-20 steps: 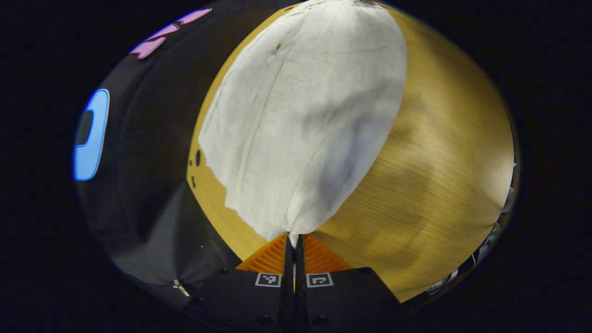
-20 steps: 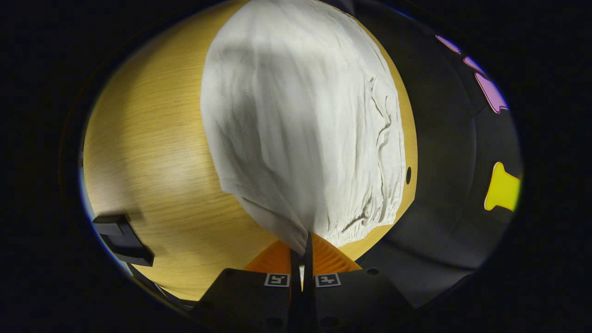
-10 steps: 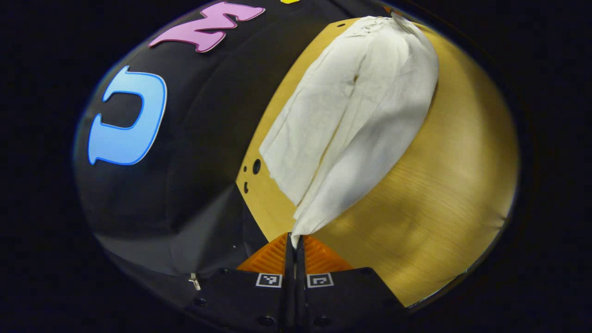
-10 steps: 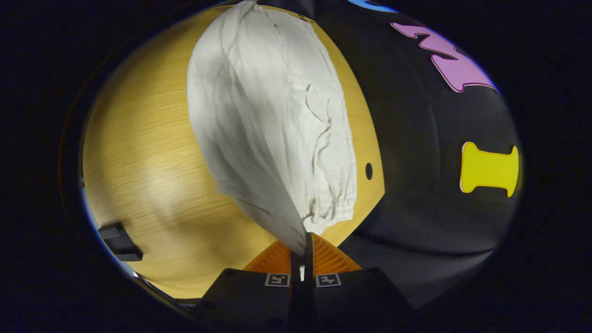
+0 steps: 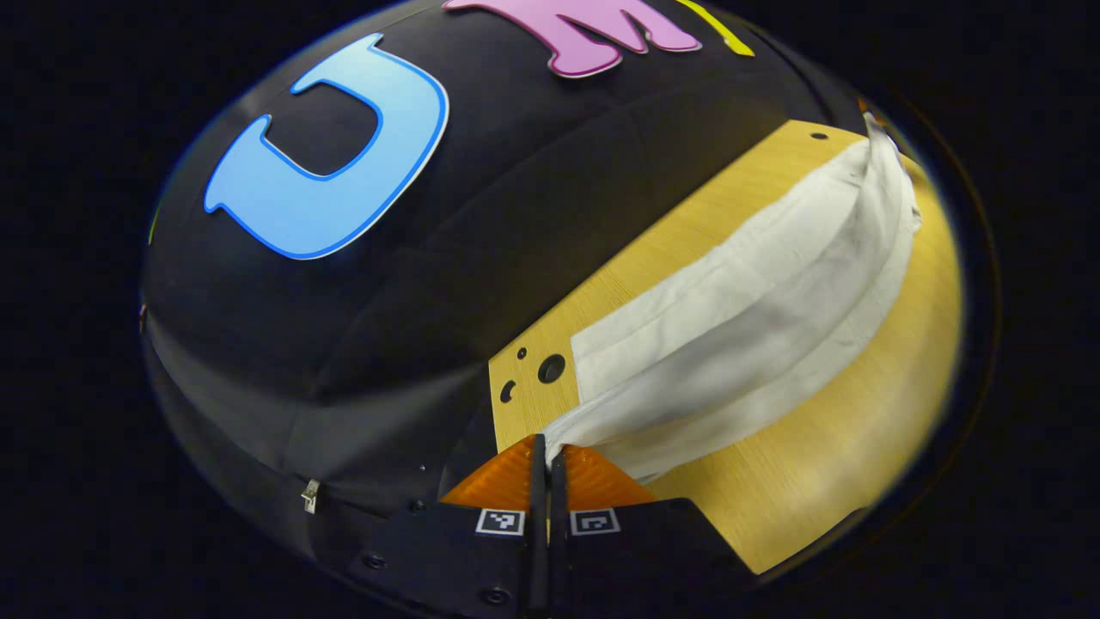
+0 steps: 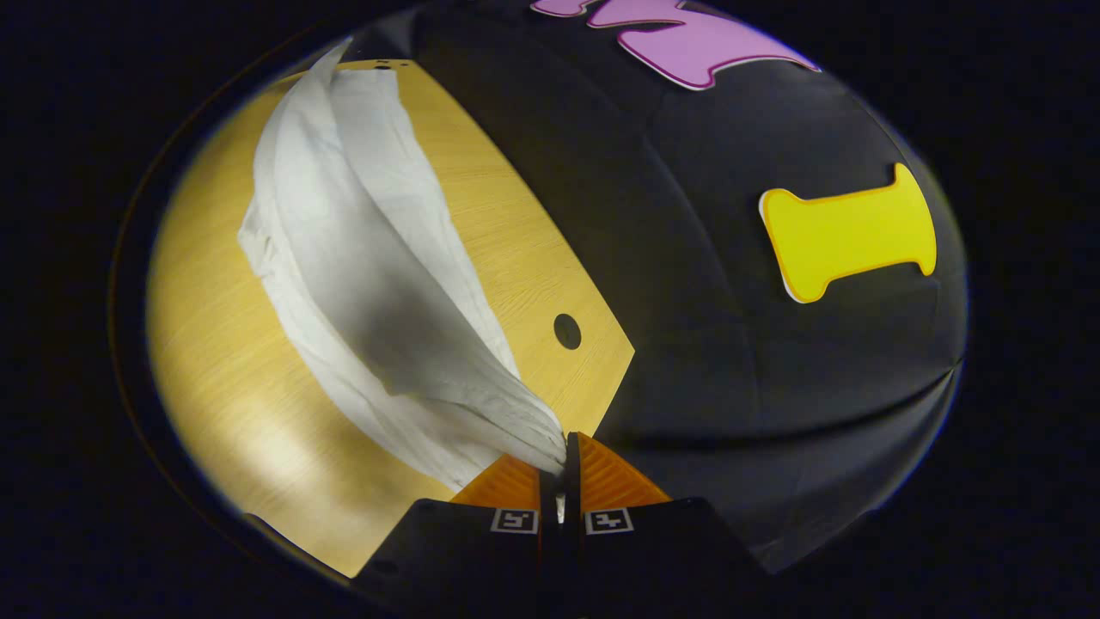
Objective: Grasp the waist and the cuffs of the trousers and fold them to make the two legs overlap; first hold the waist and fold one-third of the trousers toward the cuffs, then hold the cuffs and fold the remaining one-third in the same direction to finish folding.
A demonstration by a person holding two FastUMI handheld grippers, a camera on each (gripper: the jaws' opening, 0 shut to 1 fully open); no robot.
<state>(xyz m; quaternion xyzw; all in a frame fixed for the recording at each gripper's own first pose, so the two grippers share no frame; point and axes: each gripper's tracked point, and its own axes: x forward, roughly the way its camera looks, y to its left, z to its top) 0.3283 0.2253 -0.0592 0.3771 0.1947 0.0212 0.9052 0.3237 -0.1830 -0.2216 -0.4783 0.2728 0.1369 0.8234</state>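
Trousers of pale, off-white woven cloth lie stretched along a wooden table, soft and lightly creased. In the left gripper view we see the left gripper pinched tight on one end of the fabric, both fingers pressed together with cloth bunched between them; from there the upper layer lifts off the tabletop and runs as a long curved band toward the far end, with a flat layer below it resting on the wood. In the right gripper view we see the right gripper likewise clamped on the trousers, the fabric gathered into fine wrinkles at the pinch and fanning out into a smooth, shadowed fold. The table is light yellow-brown laminate with straight grain, its corner cut at an angle. We note a round hole near that edge, and holes near the corner in the left gripper view. Black cloth wall hangs behind, matte with soft folds.
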